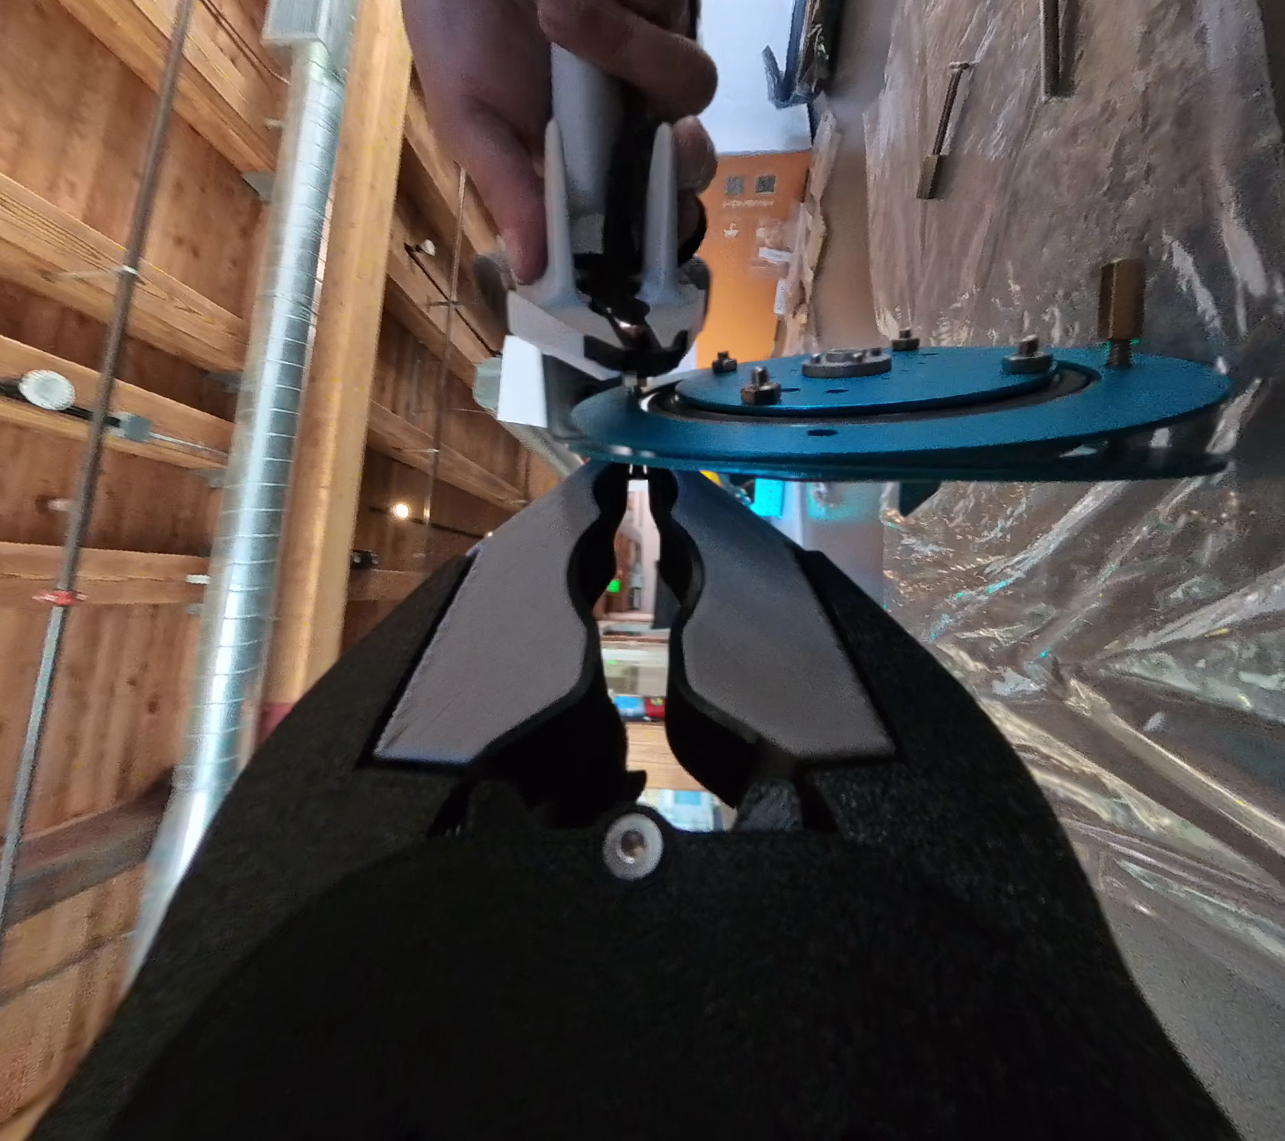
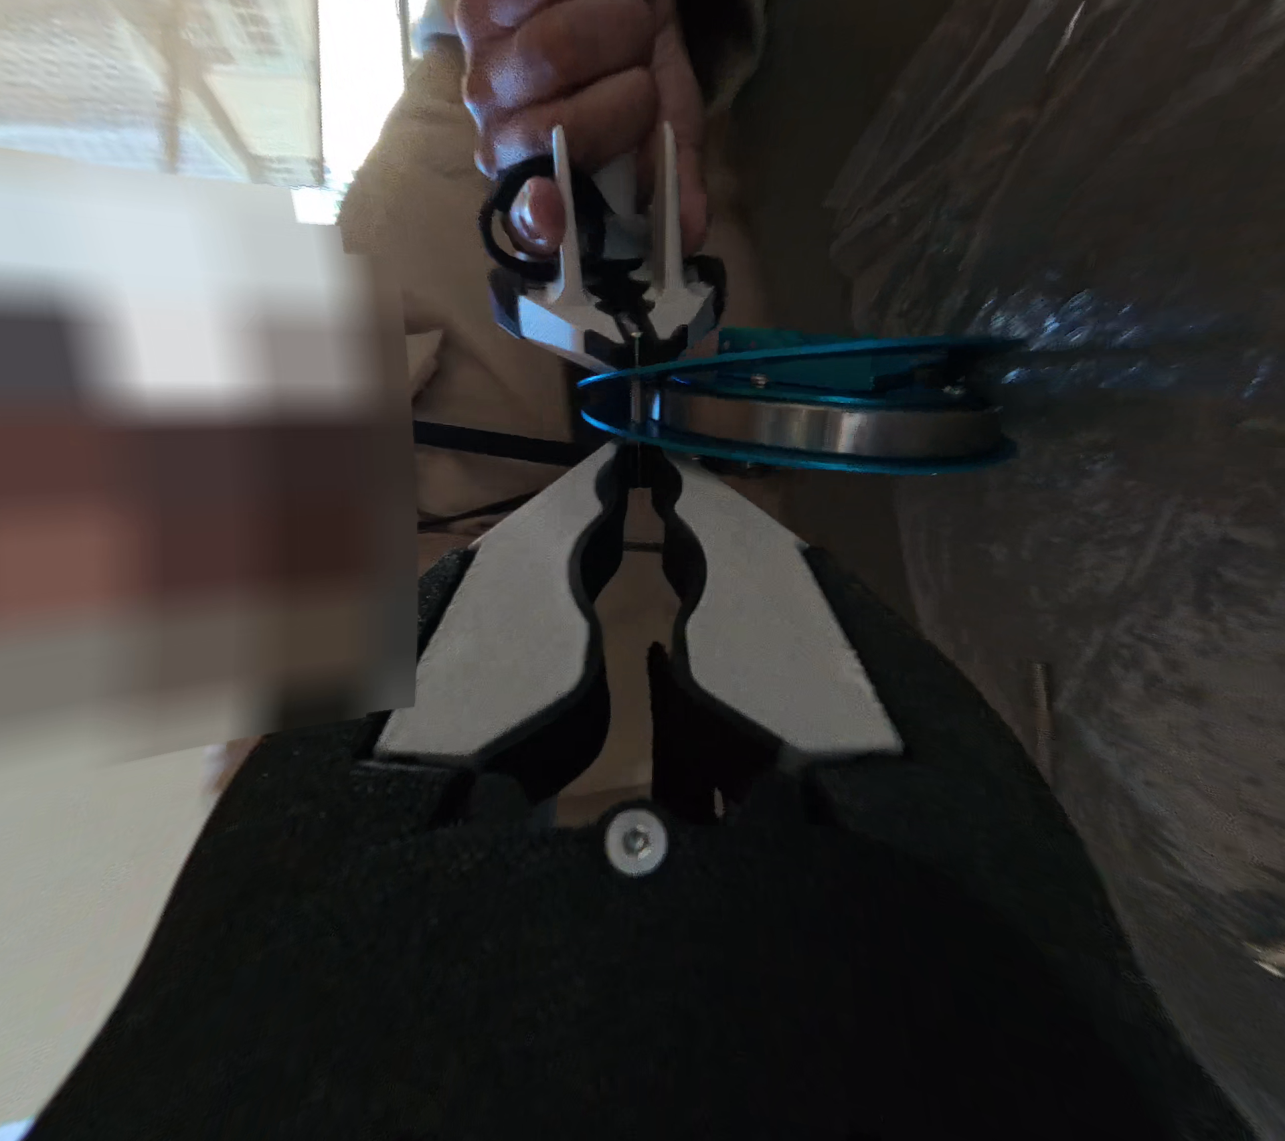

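Left gripper point(image 1: 636, 471) & right gripper point(image 2: 636, 468), tips nearly closed, pinch a thin pin point(image 2: 635, 391) thru blue disc assembly's point(image 1: 904, 412) rim from opposite faces; hold needs steady alignment.

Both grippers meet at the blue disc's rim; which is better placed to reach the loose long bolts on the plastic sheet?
Right, probably. In the left wrist view the right gripper is on the same side of the blue disc as the long bolts; the left gripper has the disc in between.
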